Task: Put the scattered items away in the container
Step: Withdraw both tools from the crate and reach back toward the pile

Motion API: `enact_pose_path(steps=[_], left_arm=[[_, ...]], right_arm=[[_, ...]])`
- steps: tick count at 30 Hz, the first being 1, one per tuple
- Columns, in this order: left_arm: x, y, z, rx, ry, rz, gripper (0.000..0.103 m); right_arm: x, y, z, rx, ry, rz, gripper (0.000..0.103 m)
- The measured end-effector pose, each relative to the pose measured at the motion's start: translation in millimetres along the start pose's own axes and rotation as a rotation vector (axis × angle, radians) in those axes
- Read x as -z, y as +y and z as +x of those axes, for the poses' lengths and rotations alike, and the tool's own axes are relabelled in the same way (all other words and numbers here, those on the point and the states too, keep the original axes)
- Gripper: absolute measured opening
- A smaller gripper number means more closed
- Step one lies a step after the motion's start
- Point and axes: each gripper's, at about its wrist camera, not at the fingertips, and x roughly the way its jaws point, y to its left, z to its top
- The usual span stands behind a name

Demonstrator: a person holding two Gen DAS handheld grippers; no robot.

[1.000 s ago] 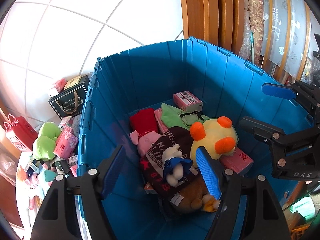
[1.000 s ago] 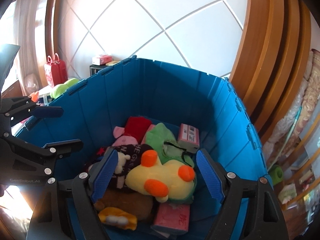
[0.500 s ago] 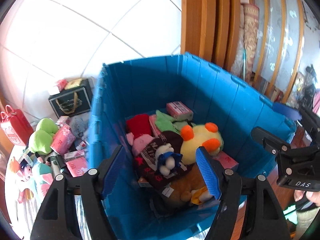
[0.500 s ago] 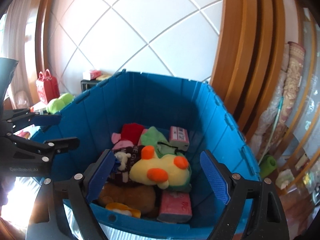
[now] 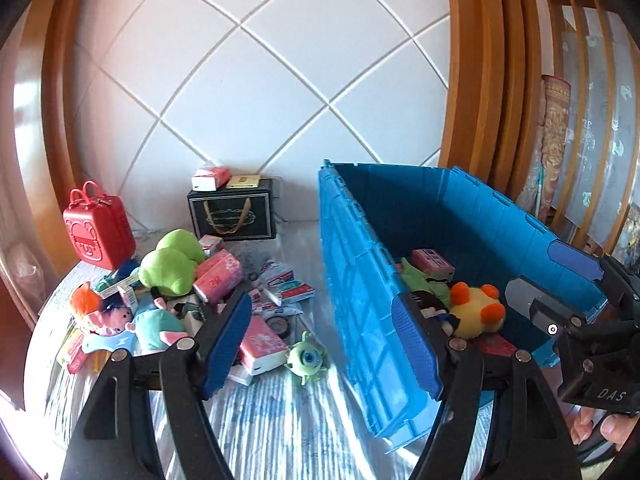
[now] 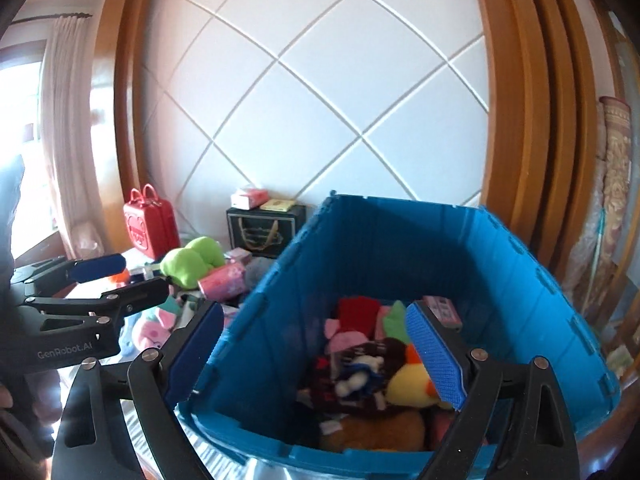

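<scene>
Blue crate [image 5: 360,288] stands on the striped cloth [image 5: 280,432], yellow duck plush [image 5: 476,312] and pink box [image 5: 434,262] inside with other toys. Readable writing: "DAS" on my right gripper [image 5: 560,292] body, "GenRobot.AI" on my left gripper [image 6: 120,276] body. Both sets of fingers spread wide, holding nothing. Since half a second ago my left gripper [image 5: 320,344] has swung left — scattered pile now in view: green plush [image 5: 172,264], one-eyed green monster [image 5: 306,358], red case [image 5: 98,232], black gift bag [image 5: 232,216]. Right wrist view — crate contents blurred; labels on the pink packets unreadable.
</scene>
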Motion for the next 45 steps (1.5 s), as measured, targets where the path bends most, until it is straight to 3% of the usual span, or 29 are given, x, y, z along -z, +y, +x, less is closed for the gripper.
enact_pose_path(steps=[10,18,23,31,39,45], left_arm=[[35,166,-23,-0.076,0.024,-0.072,0.072],[61,270,-13,-0.120,0.098,-0.152,0.072],[76,302,2,-0.143,0.133,-0.188,0.072],[85,348,26,-0.250,0.176,-0.167,0.072],[120,432,56,-0.349,0.279,-0.246,0.072],[140,508,85,-0.347,0.351,-0.240,0.072]], right_arm=[[-9,161,48,-0.104,0.033,-0.047,0.093],[7,250,94,-0.137,0.126,-0.013,0.093],[15,270,130,-0.154,0.196,-0.018,0.093],[18,278,180,-0.204,0.219,0.000,0.093],[28,282,236,-0.195,0.308,0.030,0.093],[42,317,270,-0.160,0.374,0.047,0.093]])
